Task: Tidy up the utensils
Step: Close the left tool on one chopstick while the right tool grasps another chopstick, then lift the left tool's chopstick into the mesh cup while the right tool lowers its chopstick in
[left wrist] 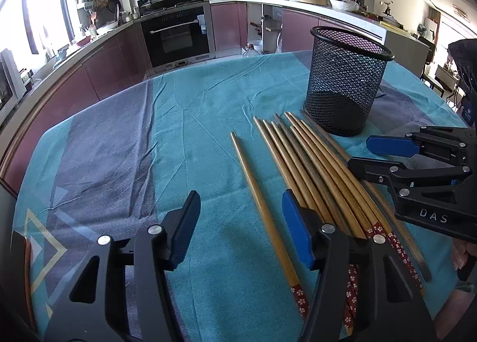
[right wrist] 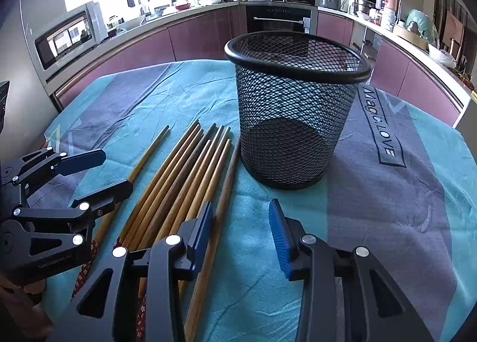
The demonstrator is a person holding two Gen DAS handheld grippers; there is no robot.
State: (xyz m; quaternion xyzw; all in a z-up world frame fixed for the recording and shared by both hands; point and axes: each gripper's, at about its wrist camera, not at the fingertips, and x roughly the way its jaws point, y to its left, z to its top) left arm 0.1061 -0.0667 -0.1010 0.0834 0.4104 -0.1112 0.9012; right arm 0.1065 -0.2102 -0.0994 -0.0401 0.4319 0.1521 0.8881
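The left gripper point(left wrist: 241, 228), jaws apart and empty, hovers nearest the lone chopstick point(left wrist: 262, 211) lying lengthwise between its fingers, the chopstick bundle point(left wrist: 316, 169) just right of it beside the likewise open right gripper point(right wrist: 241, 234), and the mesh holder point(left wrist: 345, 85) stands beyond the tips.

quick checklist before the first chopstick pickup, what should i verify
1. Left claw open and empty: ok.
2. Right claw open and empty: ok.
3. Mesh holder upright on the tablecloth, mouth unobstructed: ok.
4. Holder interior free of other items: ok, only mesh shows through.
5. Lone chopstick lies apart from the chopstick bundle, easy to single out: ok.
6. Claws clear of each other: cannot tell, they sit close over the bundle.
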